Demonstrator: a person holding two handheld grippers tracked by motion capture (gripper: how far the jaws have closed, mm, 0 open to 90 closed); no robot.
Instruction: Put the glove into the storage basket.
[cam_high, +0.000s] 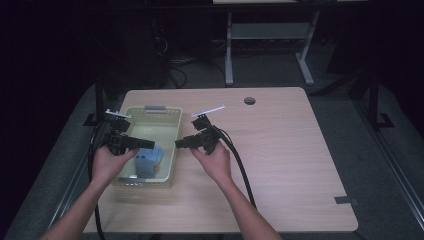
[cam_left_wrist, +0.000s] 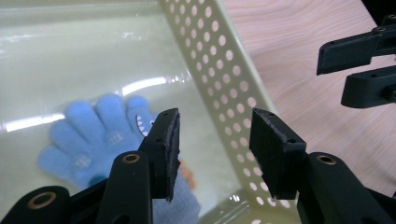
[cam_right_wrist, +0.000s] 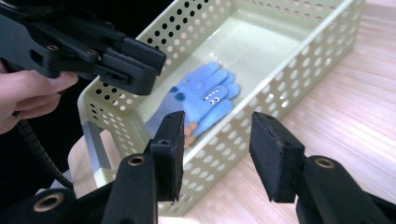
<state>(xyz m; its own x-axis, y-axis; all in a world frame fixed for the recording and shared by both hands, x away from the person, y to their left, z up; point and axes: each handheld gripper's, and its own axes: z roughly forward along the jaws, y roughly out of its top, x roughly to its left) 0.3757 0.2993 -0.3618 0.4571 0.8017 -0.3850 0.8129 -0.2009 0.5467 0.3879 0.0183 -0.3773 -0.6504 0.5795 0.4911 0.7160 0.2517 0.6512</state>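
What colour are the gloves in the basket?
Light blue gloves, with little monster eyes and teeth, clearest in the right gripper view.

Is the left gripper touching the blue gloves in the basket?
Apart. In the right gripper view, the left gripper hangs open above the basket, with bare floor showing between it and the blue gloves.

Blue knit gloves (cam_right_wrist: 205, 100) with cartoon faces lie flat, stacked, inside the pale perforated basket (cam_right_wrist: 261, 116).
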